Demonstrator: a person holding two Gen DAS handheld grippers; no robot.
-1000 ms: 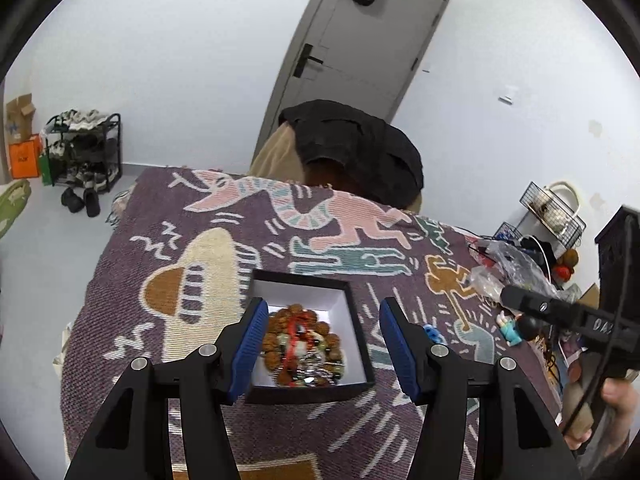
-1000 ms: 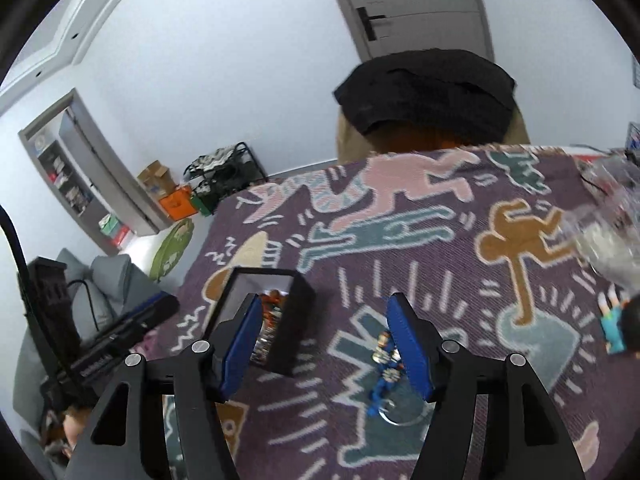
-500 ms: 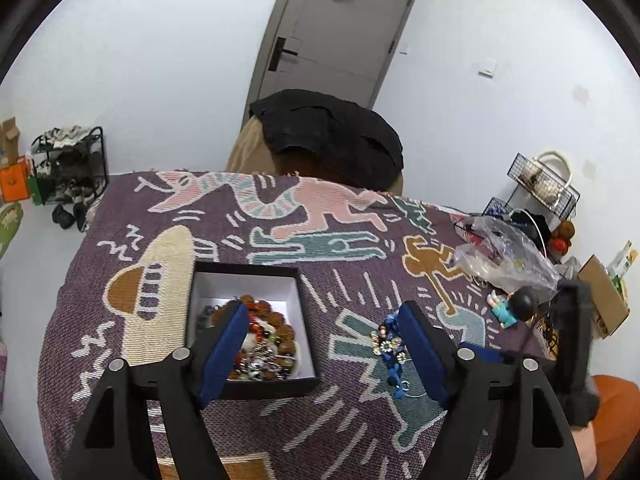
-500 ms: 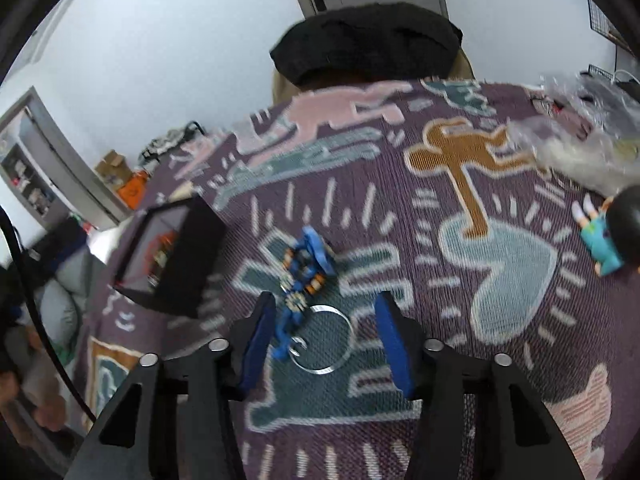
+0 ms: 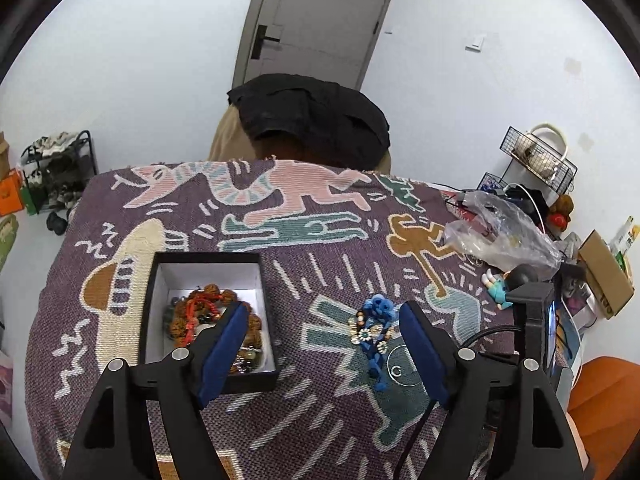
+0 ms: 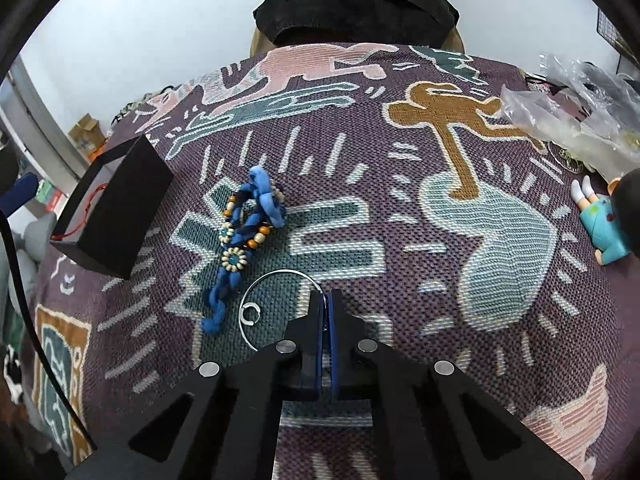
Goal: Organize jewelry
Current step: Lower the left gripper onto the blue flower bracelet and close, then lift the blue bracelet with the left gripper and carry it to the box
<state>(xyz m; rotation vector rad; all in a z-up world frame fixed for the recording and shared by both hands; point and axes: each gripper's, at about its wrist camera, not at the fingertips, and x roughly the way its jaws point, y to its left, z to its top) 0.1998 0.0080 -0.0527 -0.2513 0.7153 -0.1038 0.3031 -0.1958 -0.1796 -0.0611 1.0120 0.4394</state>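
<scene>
Right wrist view: the right claw (image 6: 325, 300) is clenched, tips pressed together right at the rim of the thin silver hoop (image 6: 276, 304), which lies flat on the patterned blanket (image 6: 400, 200) covering the desk. It looks like the wire is pinched between the pads, though the tips hide the contact point, so that is a judgement. Just beside the hoop lies the blue braided bracelet (image 6: 244, 248) with its bead flowers, and a small open ring (image 6: 251, 314) sits inside the hoop's curve.

Over on the left wrist view, the left claw (image 5: 320, 344) hangs released, wide apart, above the blanket, with the black box (image 5: 208, 312) toward the desk's left edge, already holding brown beads and red cord.

To do this well: lift slowly and straight up, since a thin wire can slip or twist out of flat pads. Keep clear of the bracelet so it does not snag. Then carry low toward the box and let go only once over its white interior.

No readable brand or lettering anywhere in either view.
</scene>
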